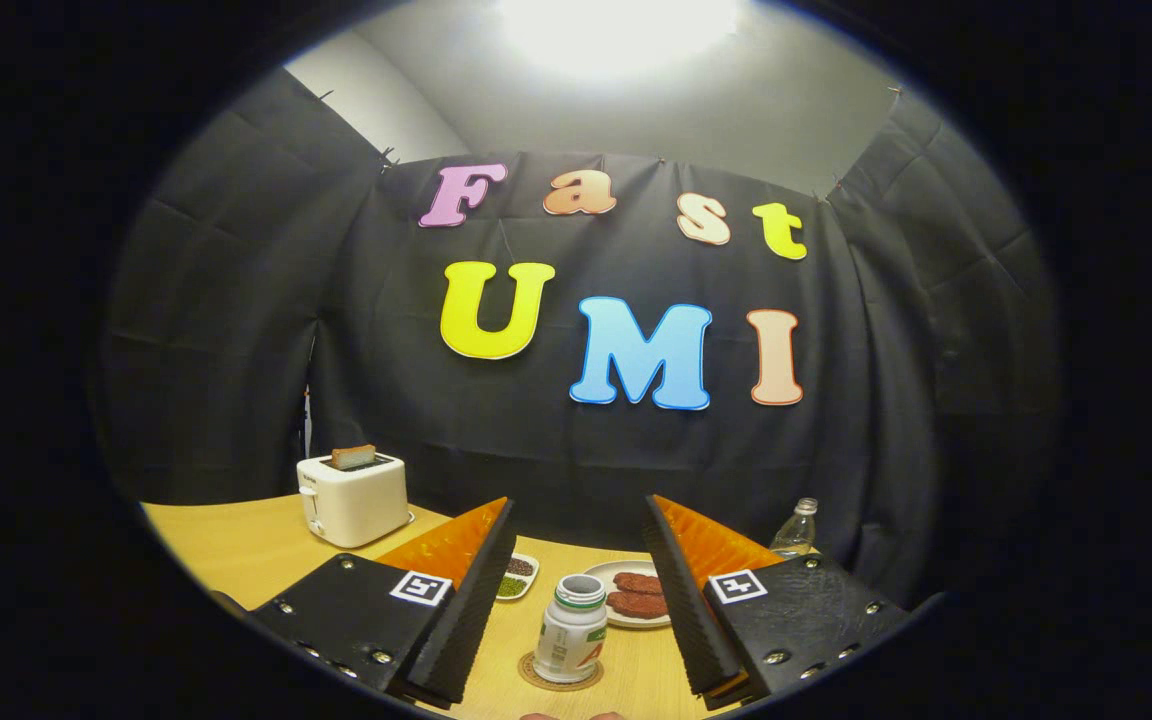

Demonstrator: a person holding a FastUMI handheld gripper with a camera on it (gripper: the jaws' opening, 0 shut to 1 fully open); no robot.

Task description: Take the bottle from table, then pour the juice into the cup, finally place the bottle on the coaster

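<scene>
The gripper (576, 590) is spread wide and grasps nothing; its two black-padded fingers (461, 610) stand well apart on either side of the bottle. Between them, near their bases, a small white bottle (570, 636) with a green and red label stands upright on a round brown coaster (534, 678), its mouth uncapped and touching neither finger. The coaster lies on the pale wooden worktop (236, 550). Just beyond the bottle sits a white plate (598, 574) holding two dark reddish patties, partly hidden by the right finger. To its left is a small dish (518, 577) with dark and green contents. Farther back on the left stands a white toaster (354, 498) with a slice of bread sticking out. Behind the right finger, near the black wall, a clear plastic bottle (796, 532) stands upright.
</scene>
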